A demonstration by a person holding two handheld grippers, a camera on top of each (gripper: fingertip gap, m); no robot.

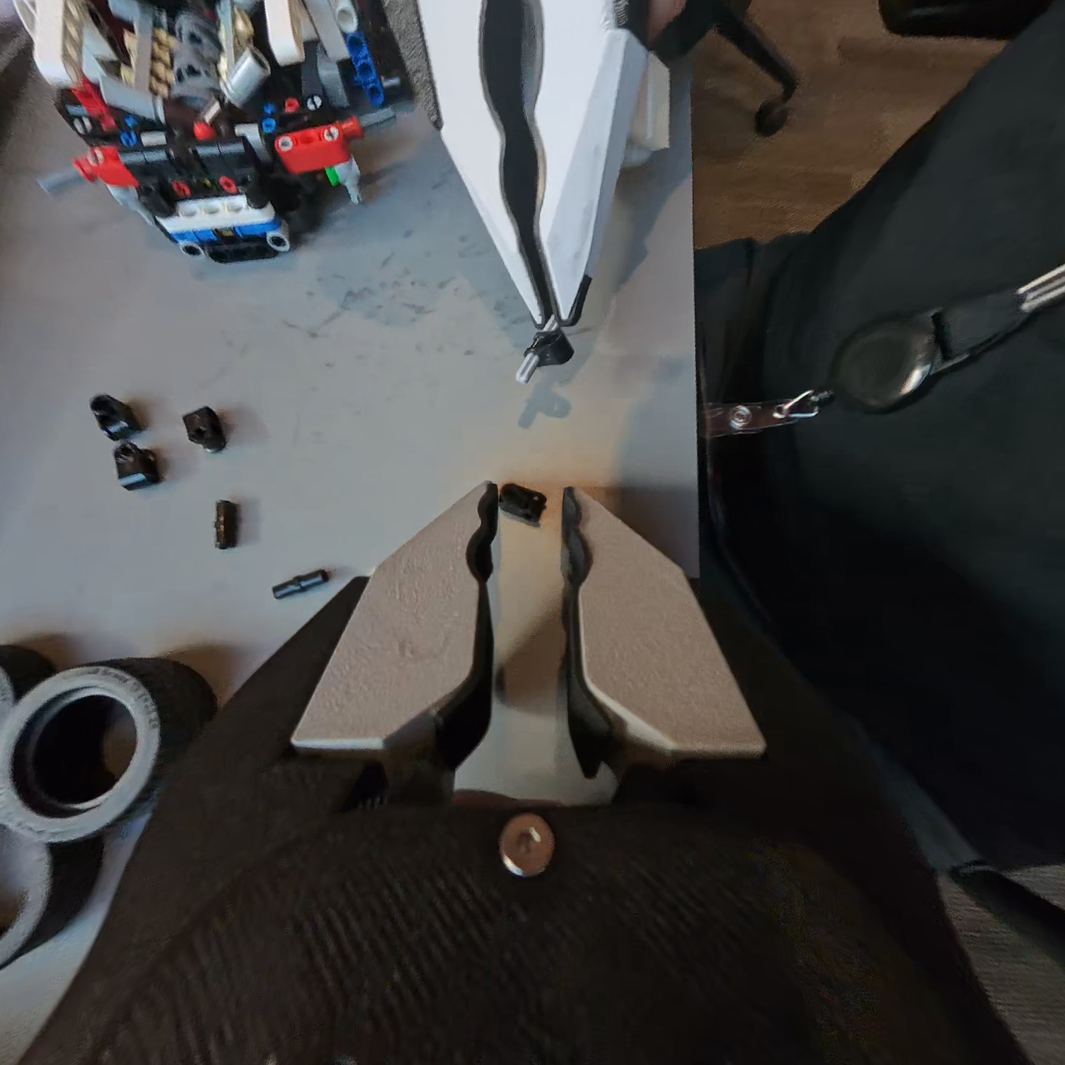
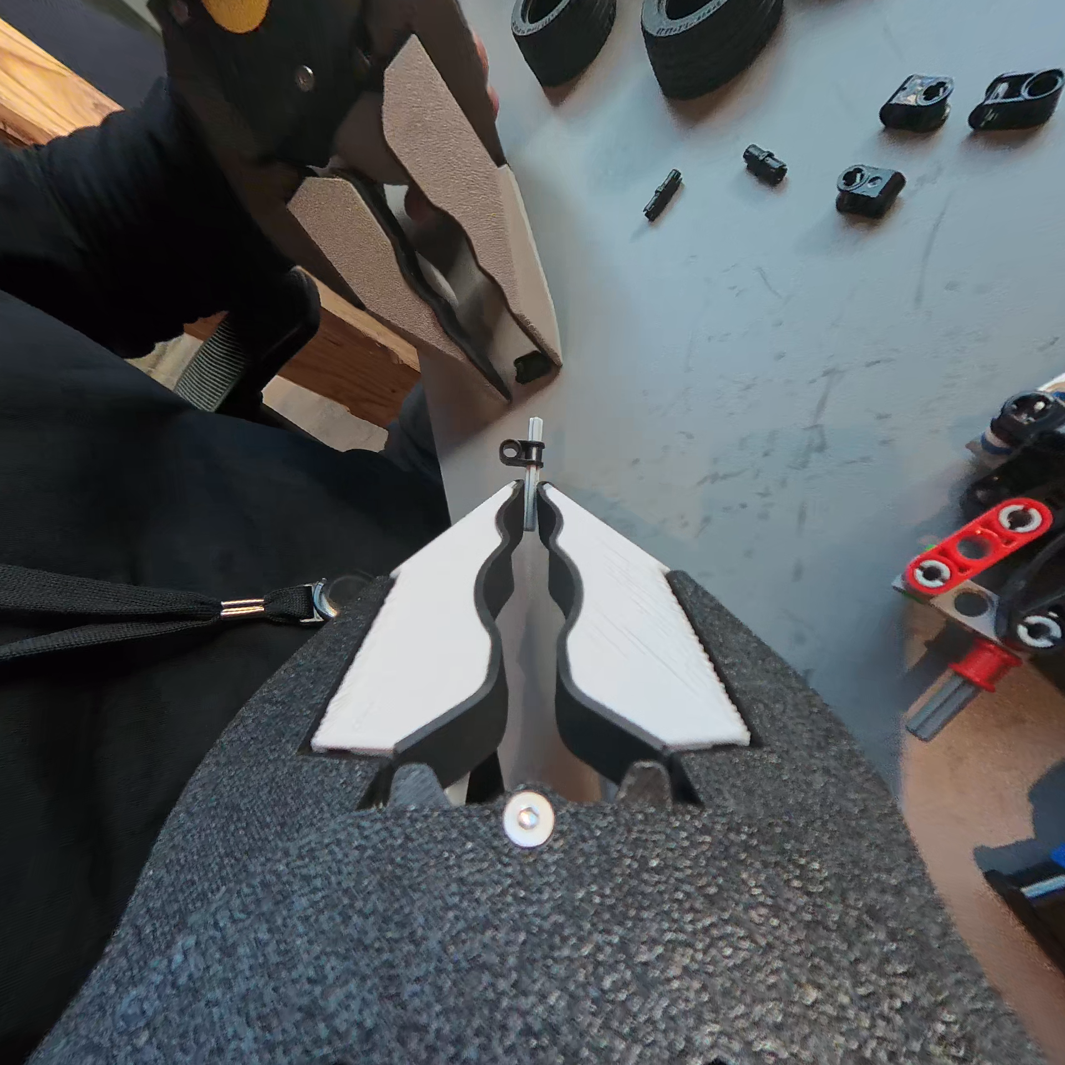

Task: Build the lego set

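Observation:
My left gripper [image 1: 527, 491] is open, its tan fingers on either side of a small black connector [image 1: 521, 501] near the table's right edge; a gap shows on the connector's right side. The right wrist view shows this gripper [image 2: 533, 380] and connector [image 2: 530, 366] too. My right gripper [image 2: 527, 487], with white fingers, is shut on a thin grey axle [image 2: 531, 429] that carries a black connector [image 2: 521, 452]. It hovers just beyond the left gripper, and the left wrist view shows it [image 1: 552, 320] with the axle [image 1: 525, 369]. The half-built model [image 1: 201, 144] stands at the far left.
Loose black connectors [image 1: 115, 415] [image 1: 204, 429] [image 1: 135, 465] and two black pins [image 1: 226, 523] [image 1: 299, 583] lie on the grey table [image 1: 374, 346]. Black tyres [image 1: 80, 755] sit near left. The table edge [image 1: 694, 403] runs along the right, beside a person's dark clothing and lanyard reel [image 1: 887, 360]. There is about 5 cm between the tips of the two grippers.

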